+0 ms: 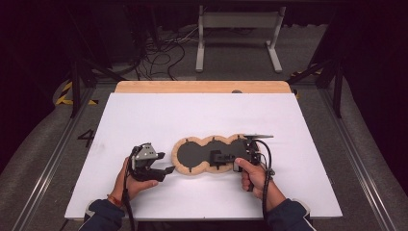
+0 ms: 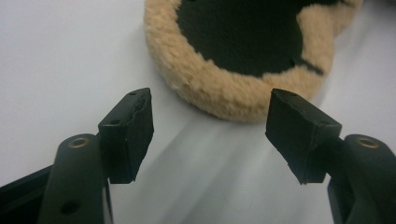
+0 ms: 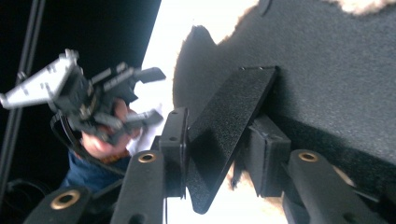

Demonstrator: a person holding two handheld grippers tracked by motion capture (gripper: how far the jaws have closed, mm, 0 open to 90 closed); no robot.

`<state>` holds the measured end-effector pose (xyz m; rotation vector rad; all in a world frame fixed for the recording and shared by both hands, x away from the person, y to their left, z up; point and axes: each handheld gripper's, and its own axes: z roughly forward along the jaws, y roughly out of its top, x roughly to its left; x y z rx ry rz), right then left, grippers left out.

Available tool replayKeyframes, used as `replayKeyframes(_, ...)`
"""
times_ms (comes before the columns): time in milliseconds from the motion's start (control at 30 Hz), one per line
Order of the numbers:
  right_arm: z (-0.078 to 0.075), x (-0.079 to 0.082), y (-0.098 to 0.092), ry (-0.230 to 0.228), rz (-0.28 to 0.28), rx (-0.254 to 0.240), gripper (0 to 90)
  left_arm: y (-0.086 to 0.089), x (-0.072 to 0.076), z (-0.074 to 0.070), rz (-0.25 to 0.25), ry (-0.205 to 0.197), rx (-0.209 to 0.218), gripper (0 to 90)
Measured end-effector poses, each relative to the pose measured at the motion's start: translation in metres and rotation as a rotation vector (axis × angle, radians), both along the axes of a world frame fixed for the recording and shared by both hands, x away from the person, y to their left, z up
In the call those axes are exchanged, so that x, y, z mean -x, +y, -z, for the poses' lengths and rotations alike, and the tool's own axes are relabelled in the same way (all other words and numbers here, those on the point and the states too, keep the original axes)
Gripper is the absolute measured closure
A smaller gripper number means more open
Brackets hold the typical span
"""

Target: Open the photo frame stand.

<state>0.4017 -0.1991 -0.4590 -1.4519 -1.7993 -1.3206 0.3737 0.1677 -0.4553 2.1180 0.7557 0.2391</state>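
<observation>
A three-lobed pad (image 1: 192,154) with a black face and a tan fleece rim lies on the white table top (image 1: 192,115). My right gripper (image 1: 214,159) reaches over its middle lobe from the right. In the right gripper view a stiff black flap (image 3: 229,121) of the pad stands up between the jaws of my right gripper (image 3: 219,149), and both pads press on it. My left gripper (image 1: 166,162) stands open just left of the pad's left lobe. In the left gripper view the fleece rim (image 2: 224,88) lies just beyond the open left gripper (image 2: 210,126), with nothing between the jaws.
The white top rests on a wooden board whose far edge (image 1: 202,86) shows. Behind the table stand a white metal frame (image 1: 238,29) and loose cables (image 1: 163,53) on the floor. Bare white surface surrounds the pad.
</observation>
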Motion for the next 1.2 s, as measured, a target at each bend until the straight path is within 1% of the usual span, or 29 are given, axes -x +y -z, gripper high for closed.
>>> replayKeyframes(33,-0.001,0.001,0.000,-0.005,-0.011,0.009,65.3,0.001,-0.003,-0.001,-0.004,0.017,0.037,31.1)
replayKeyframes(67,-0.002,0.001,0.000,-0.014,-0.022,0.019,66.3,0.002,-0.006,-0.001,-0.001,0.029,0.060,30.3)
replayKeyframes(100,-0.002,0.001,-0.001,-0.023,-0.031,0.026,67.0,0.002,-0.008,-0.001,-0.002,0.038,0.071,29.3)
replayKeyframes(167,-0.001,0.002,-0.001,-0.032,-0.036,0.026,67.6,0.002,-0.012,-0.001,0.018,0.059,0.092,27.9)
replayKeyframes(200,-0.001,0.003,-0.001,-0.038,-0.038,0.026,67.6,0.000,-0.013,0.000,0.014,0.067,0.100,27.4)
replayKeyframes(233,-0.001,0.003,-0.001,-0.049,-0.044,0.030,67.7,-0.001,-0.014,0.000,0.018,0.072,0.100,27.1)
replayKeyframes(333,-0.003,0.005,-0.001,-0.075,-0.057,0.048,68.1,-0.007,-0.017,0.002,0.036,0.077,0.084,26.3)
replayKeyframes(433,-0.005,0.007,0.000,-0.107,-0.070,0.070,68.8,-0.011,-0.019,0.003,0.041,0.084,0.073,24.9)
replayKeyframes(500,-0.005,0.009,0.000,-0.121,-0.077,0.078,69.1,-0.013,-0.020,0.003,0.041,0.097,0.079,24.2)
replayKeyframes(533,-0.005,0.009,0.000,-0.125,-0.078,0.080,69.1,-0.014,-0.021,0.004,0.040,0.101,0.089,24.0)
replayKeyframes(567,-0.005,0.010,0.000,-0.132,-0.077,0.083,69.1,-0.014,-0.022,0.003,0.033,0.109,0.090,23.8)
replayKeyframes(600,-0.005,0.010,0.000,-0.141,-0.084,0.088,69.1,-0.014,-0.024,0.003,0.043,0.102,0.089,23.6)
replayKeyframes(633,-0.006,0.011,0.001,-0.146,-0.087,0.093,69.1,-0.015,-0.024,0.003,0.033,0.116,0.103,23.6)
replayKeyframes(667,-0.006,0.011,0.001,-0.153,-0.089,0.099,69.1,-0.016,-0.025,0.003,0.039,0.108,0.095,23.5)
replayKeyframes(700,-0.007,0.012,0.001,-0.161,-0.091,0.107,69.1,-0.017,-0.025,0.003,0.035,0.116,0.100,23.4)
replayKeyframes(800,-0.008,0.014,0.002,-0.186,-0.102,0.123,69.1,-0.018,-0.028,0.004,0.049,0.121,0.104,22.8)
replayKeyframes(833,-0.008,0.014,0.002,-0.190,-0.102,0.126,69.2,-0.019,-0.029,0.003,0.062,0.120,0.106,22.8)
replayKeyframes(867,-0.009,0.015,0.002,-0.195,-0.105,0.131,69.1,-0.021,-0.029,0.003,0.062,0.129,0.111,23.5)
replayKeyframes(900,-0.009,0.015,0.002,-0.200,-0.107,0.133,69.1,-0.021,-0.029,0.003,0.073,0.122,0.106,24.7)
replayKeyframes(933,-0.009,0.015,0.002,-0.206,-0.109,0.136,69.1,-0.023,-0.029,0.003,0.076,0.130,0.109,25.7)
replayKeyframes(1000,-0.009,0.016,0.003,-0.219,-0.110,0.142,69.1,-0.026,-0.029,0.002,0.102,0.114,0.101,28.4)
replayKeyframes(1100,-0.010,0.017,0.003,-0.233,-0.112,0.149,69.0,-0.030,-0.028,0.000,0.090,0.118,0.102,29.5)
replayKeyframes(1167,-0.009,0.017,0.003,-0.239,-0.111,0.150,69.0,-0.028,-0.029,0.000,0.094,0.121,0.113,31.2)
replayKeyframes(1200,-0.009,0.018,0.003,-0.242,-0.112,0.150,69.0,-0.027,-0.029,-0.001,0.092,0.126,0.126,32.7)
